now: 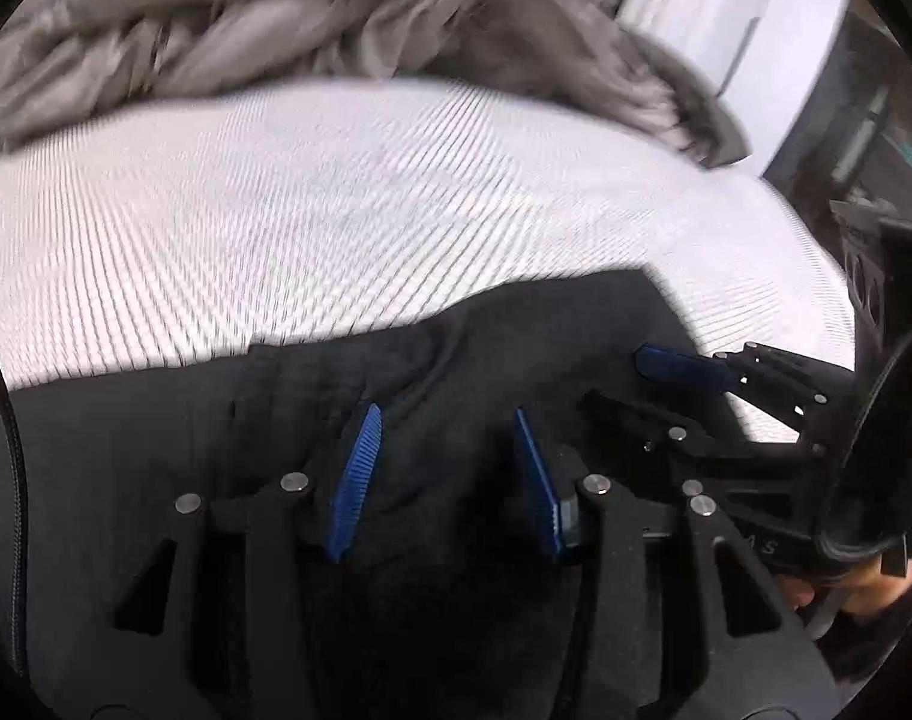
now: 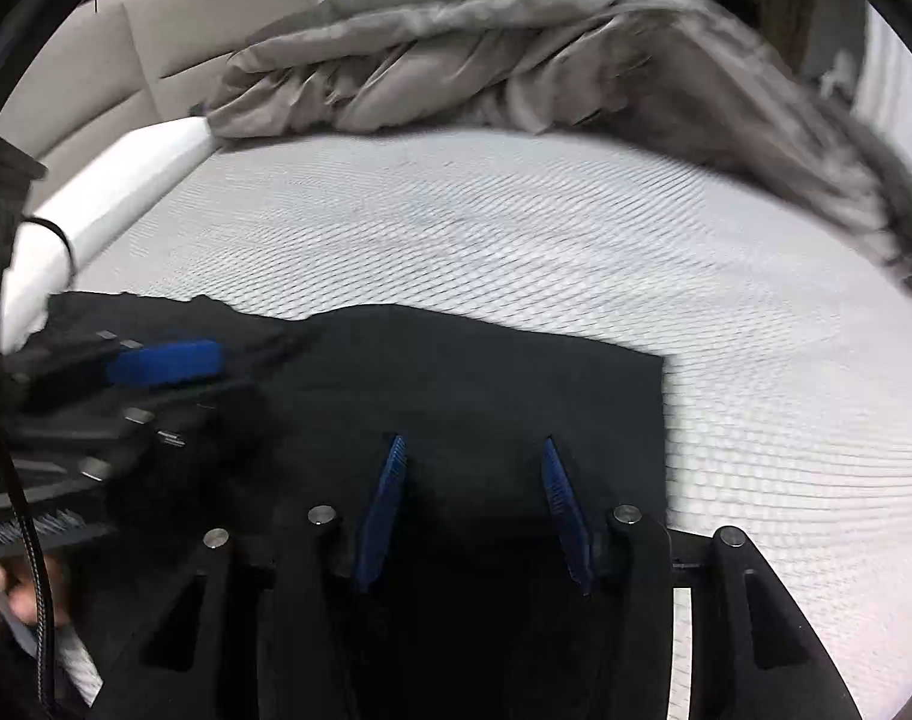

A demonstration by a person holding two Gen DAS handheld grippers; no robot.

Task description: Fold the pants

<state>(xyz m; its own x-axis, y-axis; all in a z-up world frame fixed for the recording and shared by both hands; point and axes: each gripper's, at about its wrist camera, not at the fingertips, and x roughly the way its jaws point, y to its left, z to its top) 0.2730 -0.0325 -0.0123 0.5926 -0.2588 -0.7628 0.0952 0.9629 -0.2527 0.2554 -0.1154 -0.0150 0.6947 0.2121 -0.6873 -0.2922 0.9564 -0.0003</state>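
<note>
1. Bed (image 2: 516, 252): white mattress w/ a fine woven texture fills most of both views. No containers in view; the bed is what carries everything.
2. Grey blanket (image 2: 516, 54): crumpled heap along the far side of the mattress, trailing down the right edge in the right wrist view; also across the top of the left wrist view (image 1: 312, 18). Well apart from the pants.
3. Headboard (image 2: 132, 54): beige, padded, at the far left, w/ a white edge of the bed below it.
4. Pants (image 2: 456, 384): black, lying flat on the near part of the mattress, under both tools. Right edge is straight w/ a squared far corner; far edge runs unevenly, w/ a small raised wrinkle toward the left. In the left wrist view (image 1: 432, 360) the cloth shows soft creases between the pads. Too dark to tell how many layers are stacked.
5. Left tool (image 1: 447, 420): blue pads partly apart, over the black cloth; pads press on nothing, cloth lies below them. Seen from the side in the right wrist view (image 2: 168, 360).
6. Right tool (image 2: 474, 450): blue pads likewise partly apart, over the pants near their right edge, gripping nothing, prob. just above the cloth.
7. A hand (image 1: 876, 585) shows behind the right tool's handle, partly hidden.
</note>
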